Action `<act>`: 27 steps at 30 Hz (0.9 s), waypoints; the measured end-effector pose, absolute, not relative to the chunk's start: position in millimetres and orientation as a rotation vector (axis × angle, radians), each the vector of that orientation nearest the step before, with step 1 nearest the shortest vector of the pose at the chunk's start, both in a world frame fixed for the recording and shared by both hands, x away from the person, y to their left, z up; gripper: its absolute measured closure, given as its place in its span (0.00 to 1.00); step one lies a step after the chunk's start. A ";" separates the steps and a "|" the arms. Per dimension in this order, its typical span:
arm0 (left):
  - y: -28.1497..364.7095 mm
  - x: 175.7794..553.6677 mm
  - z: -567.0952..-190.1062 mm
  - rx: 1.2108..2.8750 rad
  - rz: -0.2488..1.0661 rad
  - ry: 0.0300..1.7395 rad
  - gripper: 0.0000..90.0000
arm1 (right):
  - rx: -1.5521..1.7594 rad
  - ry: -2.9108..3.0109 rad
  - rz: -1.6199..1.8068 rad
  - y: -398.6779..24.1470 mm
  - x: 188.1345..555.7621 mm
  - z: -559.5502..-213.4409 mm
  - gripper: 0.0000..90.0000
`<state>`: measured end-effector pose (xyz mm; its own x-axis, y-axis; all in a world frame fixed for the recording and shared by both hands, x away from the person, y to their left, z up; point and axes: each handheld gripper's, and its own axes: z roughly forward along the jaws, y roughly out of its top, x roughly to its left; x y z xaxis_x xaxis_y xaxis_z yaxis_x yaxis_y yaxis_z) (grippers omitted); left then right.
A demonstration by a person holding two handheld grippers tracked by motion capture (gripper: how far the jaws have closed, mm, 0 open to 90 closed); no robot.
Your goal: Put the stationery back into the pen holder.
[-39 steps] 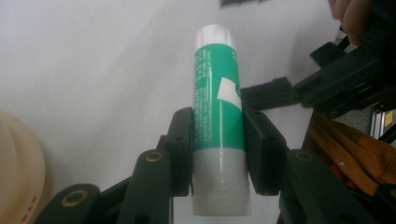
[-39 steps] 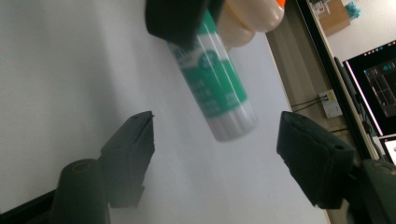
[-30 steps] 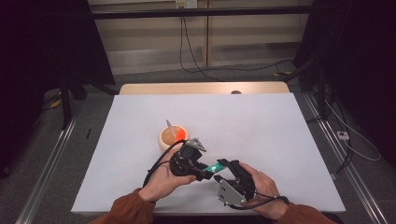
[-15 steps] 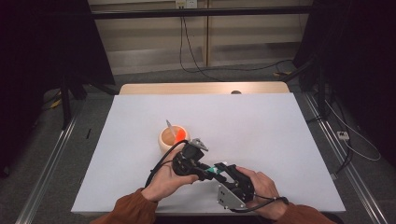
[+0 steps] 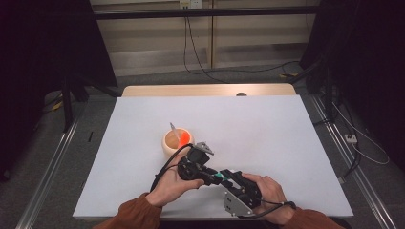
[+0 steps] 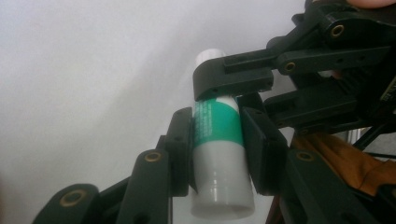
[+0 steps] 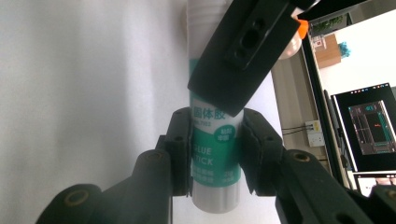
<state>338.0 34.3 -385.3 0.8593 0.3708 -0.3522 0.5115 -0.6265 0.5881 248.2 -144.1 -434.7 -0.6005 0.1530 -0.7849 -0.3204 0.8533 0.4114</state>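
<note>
Both grippers, left gripper (image 5: 216,177) and right gripper (image 5: 228,176), clamp the glue stick (image 6: 218,154) at lower centre. The right jaws have just been closing on it. We judge that this two-point hold steadies the tube for uncapping.

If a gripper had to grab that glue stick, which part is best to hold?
Probably the straight green-and-white barrel, jaws closing from opposite sides across its roundness, as both do here. In the left gripper view the left gripper clamps the glue stick mid-body; in the right gripper view the right gripper, whose jaws have just been closing, pinches it near one end. The barrel's even width gives the pads steady contact.
</note>
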 end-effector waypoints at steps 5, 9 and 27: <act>43.0 338.2 -382.1 2.277 -0.226 0.652 0.59 | -0.087 2.143 0.694 -145.7 249.1 -433.9 0.74; 56.2 335.1 -380.4 2.250 -0.174 0.673 0.50 | -0.013 2.179 0.734 -151.1 253.1 -433.9 0.74; 77.8 319.5 -389.3 2.250 0.042 0.629 0.20 | 0.413 2.270 1.002 -184.1 281.0 -425.3 0.74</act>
<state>319.5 77.8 -389.3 0.8766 0.4522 -0.1645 0.4261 -0.5705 0.7021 281.0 -184.1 -425.3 -0.7615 0.5018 -0.4103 0.0347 0.6637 0.7472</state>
